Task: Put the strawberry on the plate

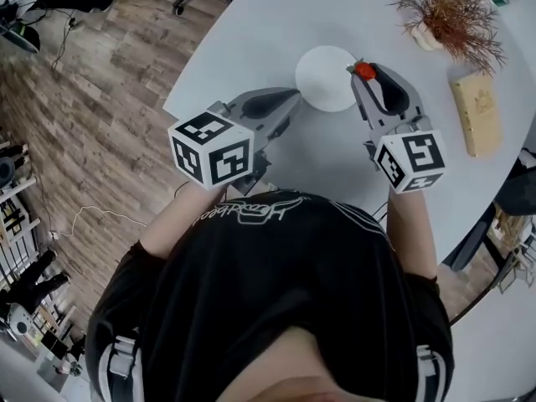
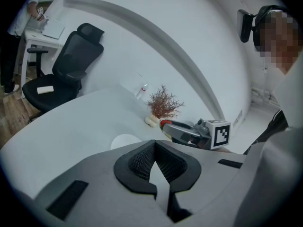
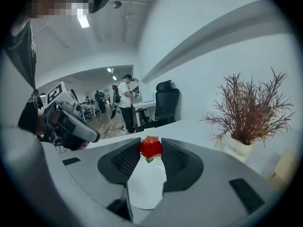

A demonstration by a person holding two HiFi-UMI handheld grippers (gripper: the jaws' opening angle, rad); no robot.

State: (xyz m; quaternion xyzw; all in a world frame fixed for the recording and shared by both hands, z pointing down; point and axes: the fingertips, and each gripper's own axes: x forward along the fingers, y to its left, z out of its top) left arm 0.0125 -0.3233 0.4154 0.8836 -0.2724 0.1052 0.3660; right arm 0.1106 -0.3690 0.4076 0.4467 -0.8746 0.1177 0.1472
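Small red strawberry [image 3: 150, 147] clamped in right gripper [image 1: 363, 71], above rim of round white plate [image 1: 322, 80], left gripper [image 2: 154, 142] closed, empty, beside plate

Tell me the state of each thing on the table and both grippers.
strawberry: held off the table
right gripper: shut on the strawberry
left gripper: shut, empty
plate: bare, flat on the table
dried plant: standing upright
wooden block: lying flat

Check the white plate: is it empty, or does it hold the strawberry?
Empty. The plate shows only bare white surface; the strawberry is pinched between the right gripper's jaws, by the plate's rim.
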